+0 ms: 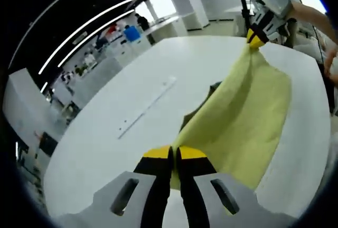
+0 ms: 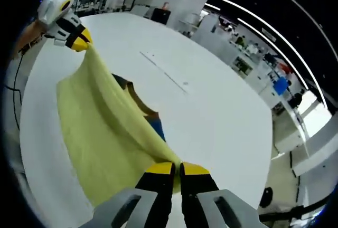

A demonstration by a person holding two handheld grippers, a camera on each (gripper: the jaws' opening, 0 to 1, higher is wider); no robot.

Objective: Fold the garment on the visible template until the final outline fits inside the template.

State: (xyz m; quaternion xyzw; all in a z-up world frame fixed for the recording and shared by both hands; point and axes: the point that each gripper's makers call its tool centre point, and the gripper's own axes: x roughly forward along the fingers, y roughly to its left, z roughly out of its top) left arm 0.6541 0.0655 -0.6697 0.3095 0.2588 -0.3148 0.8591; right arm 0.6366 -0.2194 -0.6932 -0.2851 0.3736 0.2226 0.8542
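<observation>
The yellow garment [image 1: 248,112] hangs stretched above the white desk [image 1: 132,96] between my left claw [image 1: 175,153] and right claw [image 2: 177,169], each clamped on a corner, so I'd keep it taut and lower evenly toward what may be the dark template [image 2: 141,104].

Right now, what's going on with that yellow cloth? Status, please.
Left gripper shut on yellow garment. Right gripper shut on its other end. Garment lifted, stretched between them above white table. Nothing in the way.
</observation>
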